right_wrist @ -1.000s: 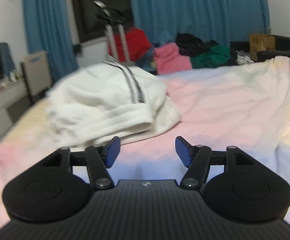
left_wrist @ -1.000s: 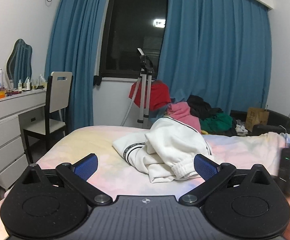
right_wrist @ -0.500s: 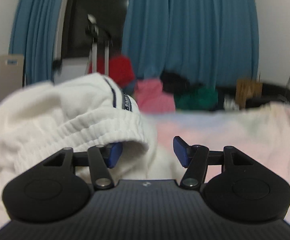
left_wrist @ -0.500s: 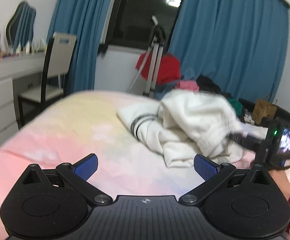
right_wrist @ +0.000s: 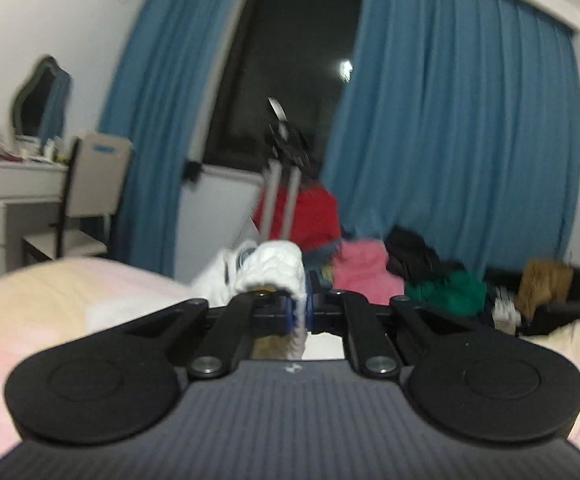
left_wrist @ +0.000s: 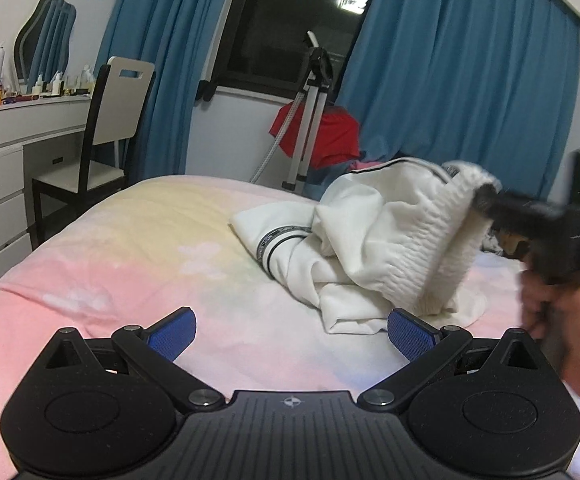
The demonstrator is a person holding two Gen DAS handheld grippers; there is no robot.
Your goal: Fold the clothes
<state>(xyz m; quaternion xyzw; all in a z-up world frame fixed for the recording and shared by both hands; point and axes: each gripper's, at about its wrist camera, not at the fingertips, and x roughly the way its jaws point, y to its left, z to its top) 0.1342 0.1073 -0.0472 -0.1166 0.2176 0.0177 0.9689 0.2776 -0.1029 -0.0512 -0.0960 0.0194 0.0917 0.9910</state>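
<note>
Bed (left_wrist: pixel 137 248): a pink and yellow cover is lying bare across most of the left wrist view, and the white garment (left_wrist: pixel 370 240) is sitting on it in a crumpled heap, right of centre.
White garment: it is bunching in loose lumps with a striped band showing at its left edge; no flat panel or crease is showing, so the folding is, by my judgement, barely starting.
Ribbed hem (left_wrist: pixel 442 240): this edge is hanging up off the heap, stretched toward the right gripper (left_wrist: pixel 486 200), while the rest is staying on the bed.
Right gripper: its jaws are pinching almost fully together on the ribbed hem (right_wrist: pixel 296 280), with white cloth squeezed between the blue pads; a hand (left_wrist: pixel 546 308) is carrying it at the right edge of the left wrist view.
Left gripper (left_wrist: pixel 292 330): its jaws are standing wide apart, holding nothing, hovering over bare cover just short of the heap.
Work remaining: the garment is needing to be shaken out, laid flat and then folded; all of that is looking undone.
Left wrist view only: it is showing the whole heap, how it lies on the bed, and the lifted hem from the side.
Right wrist view only: it is showing the pinch itself up close, plus a pile of other clothes (right_wrist: pixel 410 276) beyond the bed; motion blur is softening it.
</note>
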